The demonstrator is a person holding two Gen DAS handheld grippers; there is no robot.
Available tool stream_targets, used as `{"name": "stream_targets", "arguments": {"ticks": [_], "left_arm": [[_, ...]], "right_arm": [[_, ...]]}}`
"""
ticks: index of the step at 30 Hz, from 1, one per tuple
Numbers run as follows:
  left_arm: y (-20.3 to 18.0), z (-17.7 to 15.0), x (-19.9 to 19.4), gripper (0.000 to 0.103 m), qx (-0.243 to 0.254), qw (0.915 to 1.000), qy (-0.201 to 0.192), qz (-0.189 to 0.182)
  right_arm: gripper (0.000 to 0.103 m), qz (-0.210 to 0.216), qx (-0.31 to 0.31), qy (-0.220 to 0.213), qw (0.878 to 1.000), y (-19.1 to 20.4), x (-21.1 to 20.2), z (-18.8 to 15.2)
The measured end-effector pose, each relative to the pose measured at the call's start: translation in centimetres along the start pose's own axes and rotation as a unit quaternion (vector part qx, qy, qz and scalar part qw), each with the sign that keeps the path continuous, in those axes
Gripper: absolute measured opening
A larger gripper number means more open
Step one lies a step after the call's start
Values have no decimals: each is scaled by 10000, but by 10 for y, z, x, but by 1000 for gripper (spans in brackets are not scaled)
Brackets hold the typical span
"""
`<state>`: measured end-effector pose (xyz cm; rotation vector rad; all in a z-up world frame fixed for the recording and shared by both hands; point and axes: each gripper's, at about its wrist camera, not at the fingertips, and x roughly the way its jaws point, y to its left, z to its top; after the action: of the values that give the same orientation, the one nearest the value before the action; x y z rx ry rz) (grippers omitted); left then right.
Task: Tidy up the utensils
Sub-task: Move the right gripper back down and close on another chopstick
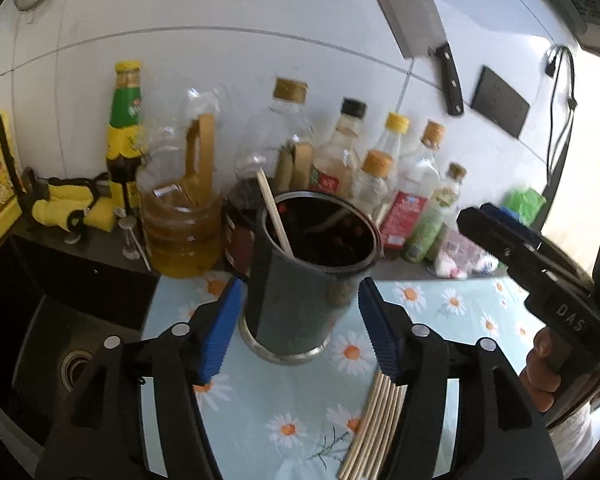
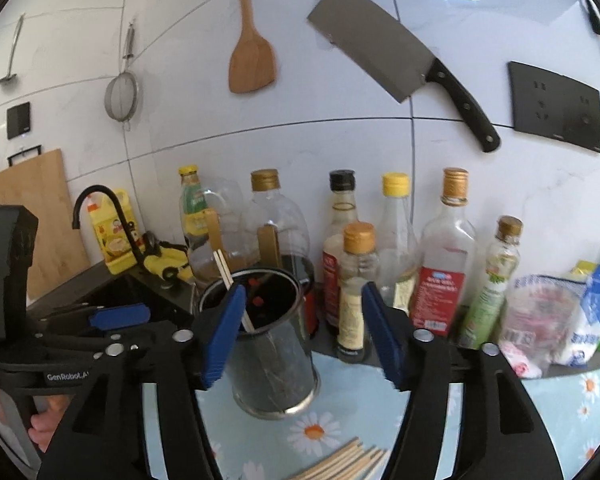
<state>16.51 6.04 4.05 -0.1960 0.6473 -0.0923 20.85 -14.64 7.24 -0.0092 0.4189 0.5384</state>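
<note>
Chopsticks (image 1: 374, 428) lie loose on the daisy cloth (image 1: 260, 432), in front of the dark holder (image 1: 300, 280) and on its right side, their long axis running toward the holder. A pair (image 1: 274, 212) already leans inside it. The left gripper (image 1: 298, 324) hangs with jaws wide apart, empty, straddling the holder's base; its right finger sits just above the bundle. The right gripper (image 2: 300, 334) is likewise wide open and empty, hovering beside the holder, so either could reach down.
</note>
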Motion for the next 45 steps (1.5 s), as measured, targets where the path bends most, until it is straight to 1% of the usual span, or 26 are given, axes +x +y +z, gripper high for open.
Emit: {"name": "stream_targets", "arguments": {"ticks": [1, 2, 3, 4, 6, 9, 15, 19, 24, 27, 31, 34, 37, 40, 45], "left_arm": [[-1, -2, 2, 65, 52, 10000, 46, -15], [-3, -4, 4, 71, 116, 9999, 99, -32], [-4, -6, 6, 74, 156, 9998, 133, -60], [-5, -8, 7, 76, 197, 9996, 180, -109], [-8, -12, 14, 83, 307, 9988, 314, -208], [-12, -18, 26, 89, 459, 9971, 525, -303], [-18, -31, 53, 93, 721, 9918, 945, -463], [-23, -40, 72, 94, 911, 9859, 1260, -622], [-29, -55, 97, 95, 1180, 9742, 1708, -888], [-34, -62, 108, 95, 1430, 9672, 1884, -926], [-38, -71, 123, 95, 1646, 9576, 2136, -1012], [-40, -75, 133, 95, 1707, 9522, 2287, -1090], [-41, -79, 139, 95, 1779, 9485, 2386, -1088], [-43, -84, 147, 95, 1916, 9419, 2519, -1122], [-54, -87, 151, 95, 2284, 9361, 2487, -989]], "right_arm": [[64, -56, 7, 11, 10000, 0, -2, -2], [68, -100, 22, 35, 9999, 0, -4, -3], [74, -136, 42, 58, 9999, -1, -6, -5], [76, -189, 63, 69, 9998, -2, -8, -7], [84, -309, 109, 88, 9994, -3, -14, -11], [85, -537, 179, 146, 9983, -6, -19, -17], [86, -972, 305, 505, 9935, -15, -20, -31], [86, -1197, 489, 704, 9891, -23, -22, -46], [87, -1493, 783, 950, 9811, -32, -23, -68], [87, -1659, 924, 1093, 9757, -35, -21, -80], [87, -1829, 1123, 1325, 9677, -40, -17, -96], [87, -1906, 1217, 1510, 9623, -43, -14, -107], [87, -1983, 1288, 1667, 9572, -46, -10, -118], [87, -2022, 1376, 1836, 9521, -49, -6, -128], [87, -2107, 1400, 2127, 9438, -50, 2, -147]]}}
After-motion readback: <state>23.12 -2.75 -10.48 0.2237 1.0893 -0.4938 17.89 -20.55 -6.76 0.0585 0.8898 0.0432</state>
